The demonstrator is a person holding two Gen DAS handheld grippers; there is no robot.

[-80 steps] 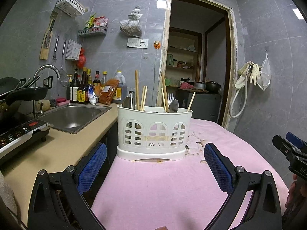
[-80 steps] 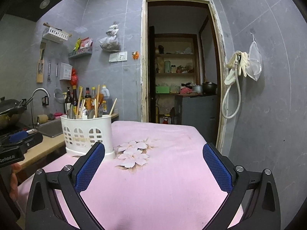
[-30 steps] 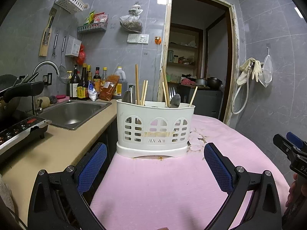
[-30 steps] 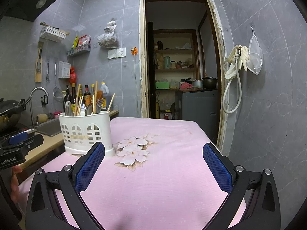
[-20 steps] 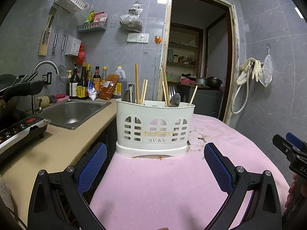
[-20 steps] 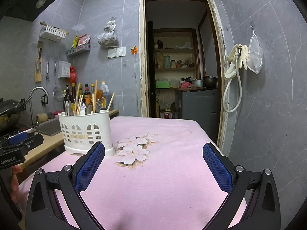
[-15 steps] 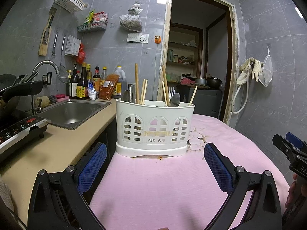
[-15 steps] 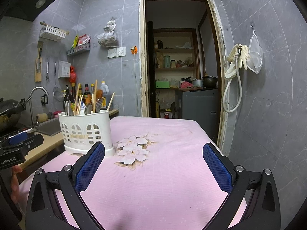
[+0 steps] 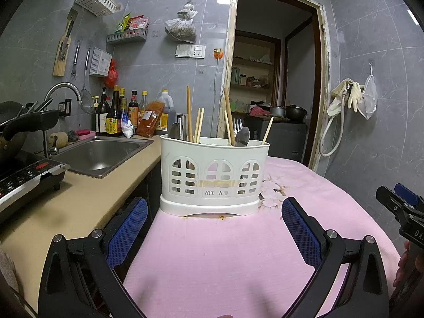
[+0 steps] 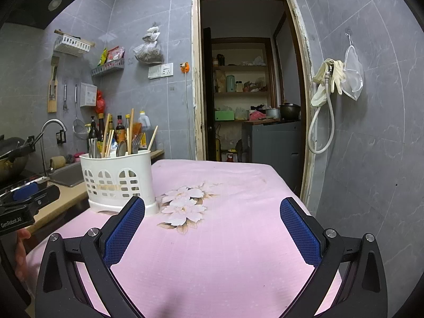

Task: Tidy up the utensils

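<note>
White utensil caddy (image 9: 214, 177) stands upright at the pink surface's (image 9: 225, 259) far-left edge, chopsticks (image 9: 189, 114) pointing up. Left tool (image 9: 214, 228) and right tool (image 10: 212, 228) both released, holding nothing; bare cloth lies rightward

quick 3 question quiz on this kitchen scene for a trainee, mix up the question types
1. True or false: the left claw is shut on a chopstick.
2. Multiple choice: the white utensil caddy stands on
A. the pink tablecloth
B. the beige counter
C. the sink
3. Fill in: the printed flower on the cloth lies to the ____ of the caddy in the right wrist view.

Key
1. False. Both the left claw and the right claw are open and empty.
2. A. It sits near the cloth's edge beside the counter, with chopsticks, a spoon and a fork in it.
3. right
</note>
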